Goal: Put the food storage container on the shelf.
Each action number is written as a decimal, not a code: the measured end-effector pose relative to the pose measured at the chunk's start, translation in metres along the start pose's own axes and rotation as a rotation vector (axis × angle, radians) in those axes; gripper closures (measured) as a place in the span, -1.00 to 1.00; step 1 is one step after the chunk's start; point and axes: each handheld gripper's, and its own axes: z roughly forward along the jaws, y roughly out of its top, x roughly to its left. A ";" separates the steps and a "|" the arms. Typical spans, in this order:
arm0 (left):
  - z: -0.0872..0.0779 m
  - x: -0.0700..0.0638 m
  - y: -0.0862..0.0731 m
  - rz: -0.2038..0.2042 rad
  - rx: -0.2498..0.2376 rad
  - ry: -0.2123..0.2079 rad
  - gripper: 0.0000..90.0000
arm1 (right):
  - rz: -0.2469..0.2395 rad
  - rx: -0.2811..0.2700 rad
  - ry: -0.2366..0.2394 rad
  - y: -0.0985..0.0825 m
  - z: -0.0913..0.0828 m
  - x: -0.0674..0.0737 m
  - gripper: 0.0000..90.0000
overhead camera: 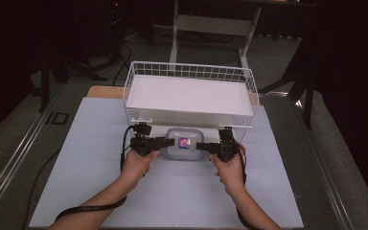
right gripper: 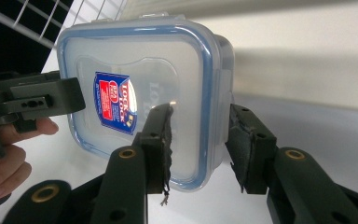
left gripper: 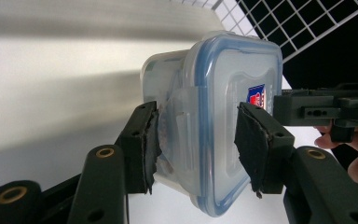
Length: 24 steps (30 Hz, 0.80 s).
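Now I clamp my left gripper [overhead camera: 168, 142] and right gripper [overhead camera: 200, 146] on opposite ends of the box [overhead camera: 184, 144], just near of the basket [overhead camera: 190, 72].

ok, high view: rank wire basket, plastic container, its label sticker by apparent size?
1. Wire basket, largest by far.
2. Plastic container, between the two claws.
3. Label sticker on its lid, smallest.
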 end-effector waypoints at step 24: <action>0.039 0.028 0.013 0.000 -0.024 -0.005 0.12 | 0.004 -0.073 -0.081 0.022 0.021 -0.019 0.34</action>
